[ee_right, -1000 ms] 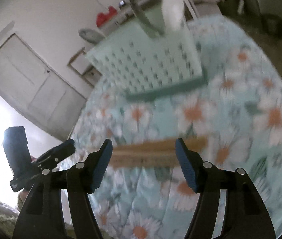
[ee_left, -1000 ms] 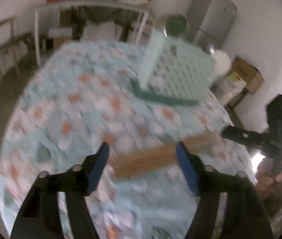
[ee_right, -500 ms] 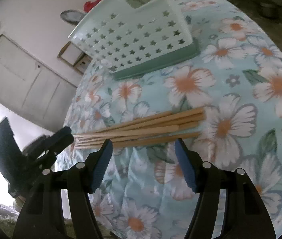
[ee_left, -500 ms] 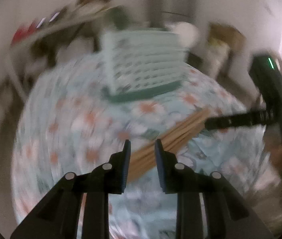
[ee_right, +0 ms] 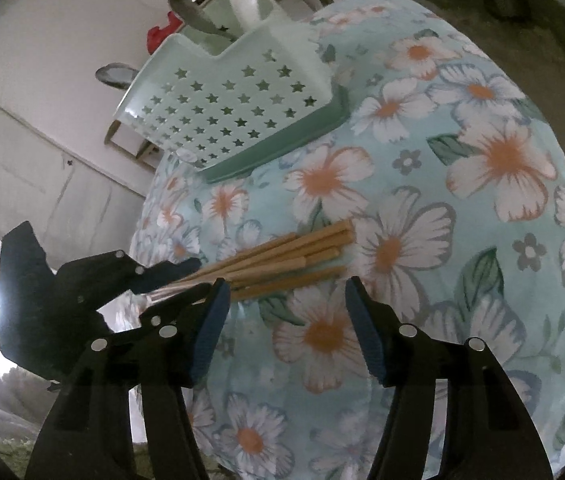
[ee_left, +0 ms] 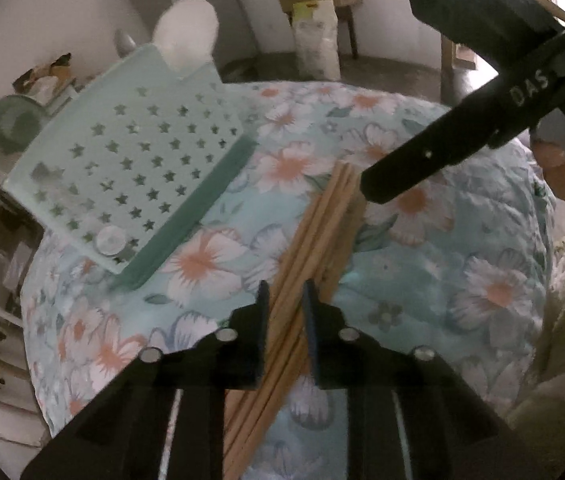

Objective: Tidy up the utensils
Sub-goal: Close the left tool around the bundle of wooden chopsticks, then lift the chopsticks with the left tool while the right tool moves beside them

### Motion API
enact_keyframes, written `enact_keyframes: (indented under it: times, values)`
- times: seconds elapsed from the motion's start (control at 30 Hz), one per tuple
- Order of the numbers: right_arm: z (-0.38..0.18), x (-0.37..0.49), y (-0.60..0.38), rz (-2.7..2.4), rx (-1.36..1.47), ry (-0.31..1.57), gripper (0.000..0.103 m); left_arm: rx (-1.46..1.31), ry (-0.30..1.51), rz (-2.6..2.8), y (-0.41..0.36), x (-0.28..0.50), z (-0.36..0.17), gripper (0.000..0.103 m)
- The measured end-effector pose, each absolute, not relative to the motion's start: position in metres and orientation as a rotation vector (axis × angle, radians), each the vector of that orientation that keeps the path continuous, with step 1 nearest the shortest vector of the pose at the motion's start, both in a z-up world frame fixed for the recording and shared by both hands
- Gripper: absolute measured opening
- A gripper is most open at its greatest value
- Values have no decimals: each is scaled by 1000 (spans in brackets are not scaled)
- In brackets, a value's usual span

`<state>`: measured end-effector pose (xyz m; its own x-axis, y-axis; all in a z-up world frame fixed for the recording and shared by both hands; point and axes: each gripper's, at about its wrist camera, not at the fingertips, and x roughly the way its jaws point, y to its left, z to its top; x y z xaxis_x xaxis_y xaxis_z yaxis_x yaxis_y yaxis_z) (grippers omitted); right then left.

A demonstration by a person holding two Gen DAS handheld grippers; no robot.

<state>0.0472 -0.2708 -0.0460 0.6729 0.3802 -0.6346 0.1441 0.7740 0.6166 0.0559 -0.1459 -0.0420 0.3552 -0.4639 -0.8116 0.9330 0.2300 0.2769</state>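
Near the surface's edge: chopsticks, left gripper jaws closing on them, right gripper jaws closing empty; next, lift to holder.

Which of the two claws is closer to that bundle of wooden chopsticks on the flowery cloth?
Left. The left claw is closing around the bundle of wooden chopsticks at one end, sticks between its fingers. The right claw hangs just short of the bundle's other end, jaws closing with nothing between them.

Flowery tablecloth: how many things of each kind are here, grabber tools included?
Chopstick bundle: 1
Star-holed mint basket: 1
Grippers: 2, left gripper closing with the chopstick bundle between its jaws, right gripper closing with nothing between
Total: 4
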Motion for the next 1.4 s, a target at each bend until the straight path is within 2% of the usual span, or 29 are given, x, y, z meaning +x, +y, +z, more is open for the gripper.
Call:
enact_keyframes:
  times: [0.07, 0.13, 0.67, 0.8, 0.93, 1.3, 1.33, 1.4]
  values:
    - [-48, 46, -274, 145, 708, 844, 54, 869, 658, -1067, -149, 55, -44, 8]
    - [-47, 42, -279, 146, 711, 845, 54, 871, 651, -1068, -149, 54, -43, 0]
    - [-51, 43, -267, 170, 810, 922, 50, 737, 692, -1062, -141, 56, -26, 1]
    - [-53, 42, -270, 167, 842, 923, 50, 724, 718, -1095, -149, 60, -31, 8]
    - [-55, 37, -277, 168, 864, 923, 49, 725, 731, -1125, -158, 60, -34, 9]
    - [-59, 34, -285, 163, 908, 923, 47, 712, 787, -1139, -181, 73, -44, 8]
    - [-59, 35, -284, 162, 910, 922, 46, 706, 789, -1139, -181, 73, -43, 0]
    - [-60, 32, -287, 159, 915, 922, 45, 686, 797, -1137, -181, 75, -39, 0]
